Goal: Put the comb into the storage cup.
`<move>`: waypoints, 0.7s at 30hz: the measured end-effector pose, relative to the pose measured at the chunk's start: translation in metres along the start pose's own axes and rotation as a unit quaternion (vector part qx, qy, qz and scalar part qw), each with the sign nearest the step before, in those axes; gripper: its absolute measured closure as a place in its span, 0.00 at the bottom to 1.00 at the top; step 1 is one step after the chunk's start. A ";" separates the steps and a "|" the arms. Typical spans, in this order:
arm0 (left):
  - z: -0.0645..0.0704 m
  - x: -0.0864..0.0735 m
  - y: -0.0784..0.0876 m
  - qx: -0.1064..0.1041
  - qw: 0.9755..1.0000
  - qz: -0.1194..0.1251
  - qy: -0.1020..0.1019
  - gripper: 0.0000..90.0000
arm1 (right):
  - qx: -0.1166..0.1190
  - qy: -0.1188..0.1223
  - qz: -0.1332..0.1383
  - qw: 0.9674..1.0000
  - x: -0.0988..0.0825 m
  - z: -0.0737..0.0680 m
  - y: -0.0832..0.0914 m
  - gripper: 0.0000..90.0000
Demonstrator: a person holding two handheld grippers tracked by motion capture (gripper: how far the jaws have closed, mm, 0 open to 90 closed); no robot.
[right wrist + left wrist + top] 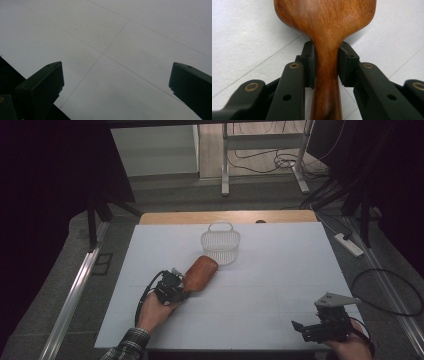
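Work in hand: picking up the wooden spoon (200, 272), probably to put it in the basket (220, 246).
Done so far: the left gripper (179, 286) has its jaws narrowed onto the spoon's neck, just below the bowl; in the left gripper view both pads (310, 62) press the wood (325, 50).
Left to do: by the look of it, lifting the spoon off the table (280, 270) and carrying it over; it lies flat.
Spoon: just in front of the basket, bowl end near the basket's wall, handle pointing away from it toward the person.
Basket: white wire, upright, handle raised, nothing in it as far as can be seen.
Right gripper (320, 327): well away from the basket at the near right corner, jaws wide apart, holding nothing.
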State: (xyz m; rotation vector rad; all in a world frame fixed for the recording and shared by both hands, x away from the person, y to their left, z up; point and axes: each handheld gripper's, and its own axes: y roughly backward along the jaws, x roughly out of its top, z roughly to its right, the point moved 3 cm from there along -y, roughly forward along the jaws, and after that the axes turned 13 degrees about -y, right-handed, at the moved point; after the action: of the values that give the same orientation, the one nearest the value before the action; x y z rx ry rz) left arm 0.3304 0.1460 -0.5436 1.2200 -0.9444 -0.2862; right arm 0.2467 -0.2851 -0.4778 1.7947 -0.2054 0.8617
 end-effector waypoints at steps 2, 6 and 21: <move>0.000 0.000 0.000 0.004 1.000 0.002 -0.002 0.78 | 0.000 0.000 0.000 1.000 0.000 0.000 0.000 0.00; -0.001 0.000 0.002 -0.003 1.000 0.012 0.000 0.79 | 0.000 0.001 0.000 1.000 0.000 0.000 0.000 0.00; -0.002 -0.002 0.009 -0.016 0.999 0.035 -0.008 0.79 | -0.001 0.001 0.001 1.000 0.000 0.000 0.000 0.00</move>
State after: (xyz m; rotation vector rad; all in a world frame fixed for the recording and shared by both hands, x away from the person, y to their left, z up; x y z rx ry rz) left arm 0.3282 0.1520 -0.5371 1.1555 -0.9905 -0.2545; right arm 0.2464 -0.2847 -0.4777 1.7921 -0.2061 0.8651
